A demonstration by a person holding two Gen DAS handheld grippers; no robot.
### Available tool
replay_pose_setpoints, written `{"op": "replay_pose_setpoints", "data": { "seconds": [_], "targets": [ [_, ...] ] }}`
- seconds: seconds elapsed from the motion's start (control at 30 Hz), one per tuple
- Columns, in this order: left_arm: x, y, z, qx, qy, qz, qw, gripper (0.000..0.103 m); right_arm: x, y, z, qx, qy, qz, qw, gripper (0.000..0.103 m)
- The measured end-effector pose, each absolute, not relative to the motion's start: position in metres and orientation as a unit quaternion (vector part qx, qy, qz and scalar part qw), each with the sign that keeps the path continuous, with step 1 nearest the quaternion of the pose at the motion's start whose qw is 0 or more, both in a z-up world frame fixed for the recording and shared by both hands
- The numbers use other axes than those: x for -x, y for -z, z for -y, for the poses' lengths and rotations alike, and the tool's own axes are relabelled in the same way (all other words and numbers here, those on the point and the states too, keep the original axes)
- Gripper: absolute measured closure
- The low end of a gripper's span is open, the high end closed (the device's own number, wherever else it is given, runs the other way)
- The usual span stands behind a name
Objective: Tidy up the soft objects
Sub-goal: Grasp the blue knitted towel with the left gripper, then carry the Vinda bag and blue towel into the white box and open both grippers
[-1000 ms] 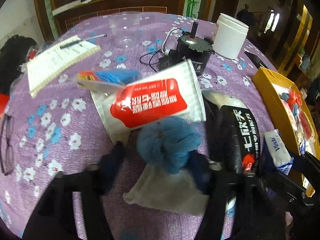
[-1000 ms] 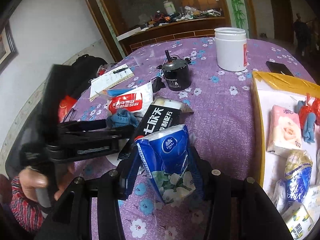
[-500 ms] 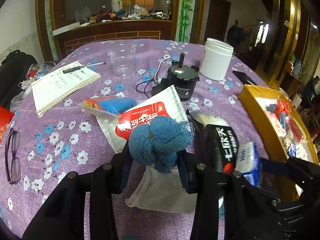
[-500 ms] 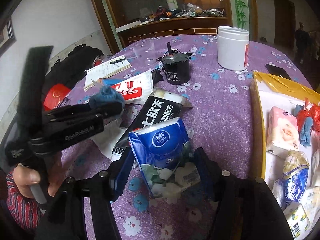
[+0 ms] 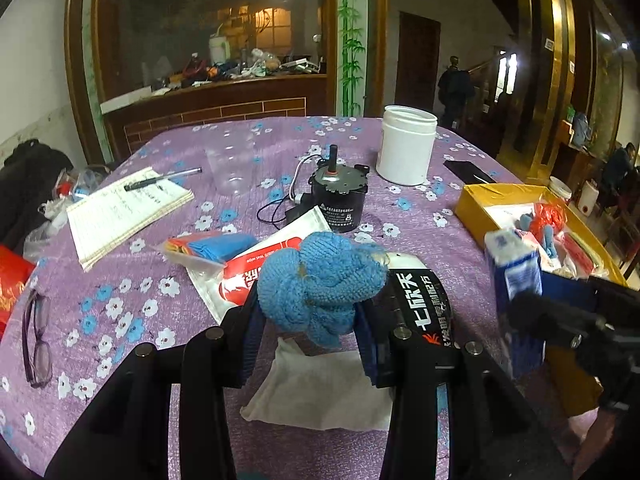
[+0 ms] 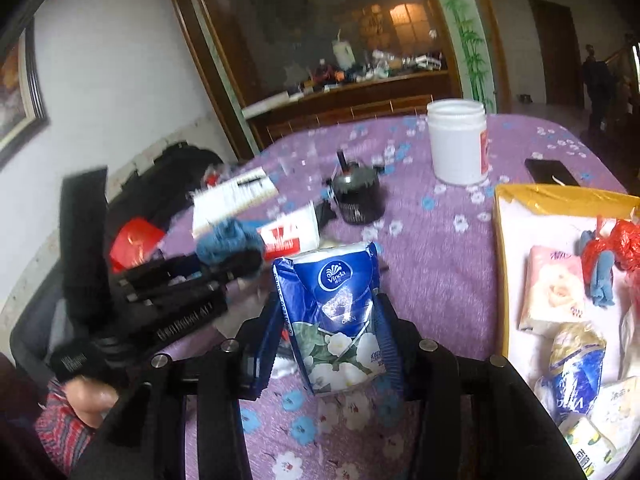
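Note:
My left gripper [image 5: 308,320] is shut on a blue knitted ball [image 5: 320,284] and holds it above the purple flowered table [image 5: 132,304]. The ball also shows in the right wrist view [image 6: 228,240]. My right gripper [image 6: 328,332] is shut on a blue Vinda tissue pack [image 6: 332,316], lifted off the table; the pack also shows in the left wrist view [image 5: 514,276]. A yellow box [image 6: 560,196] at the right holds several tissue packs and small soft toys. A white cloth [image 5: 320,388] lies under the left gripper.
A black pouch [image 5: 420,308], a red-and-white pouch [image 5: 256,268], a black motor [image 5: 338,194], a white jar [image 5: 406,150], a clear cup [image 5: 232,168], a notebook with pen [image 5: 124,212], glasses [image 5: 36,340] and a phone [image 5: 468,170] lie on the table.
Both grippers have risen off the table with their loads. The left gripper lifted the blue ball clear of the pouches; the right moved the tissue pack up and toward the yellow box.

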State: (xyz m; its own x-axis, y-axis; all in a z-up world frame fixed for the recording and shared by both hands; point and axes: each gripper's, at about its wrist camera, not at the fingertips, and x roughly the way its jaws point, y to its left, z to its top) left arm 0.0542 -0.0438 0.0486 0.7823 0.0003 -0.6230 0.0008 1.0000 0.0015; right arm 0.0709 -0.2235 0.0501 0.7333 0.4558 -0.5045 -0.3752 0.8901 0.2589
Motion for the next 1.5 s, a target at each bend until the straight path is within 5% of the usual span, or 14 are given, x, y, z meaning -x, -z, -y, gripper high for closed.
{"op": "replay_pose_setpoints", "data": {
  "seconds": [1.5],
  "targets": [
    [-0.067, -0.081, 0.171, -0.043, 0.112, -0.332, 0.936, 0.064, -0.071, -0.081, 0.365, -0.277, -0.081, -0.204, 0.935, 0.057]
  ]
}}
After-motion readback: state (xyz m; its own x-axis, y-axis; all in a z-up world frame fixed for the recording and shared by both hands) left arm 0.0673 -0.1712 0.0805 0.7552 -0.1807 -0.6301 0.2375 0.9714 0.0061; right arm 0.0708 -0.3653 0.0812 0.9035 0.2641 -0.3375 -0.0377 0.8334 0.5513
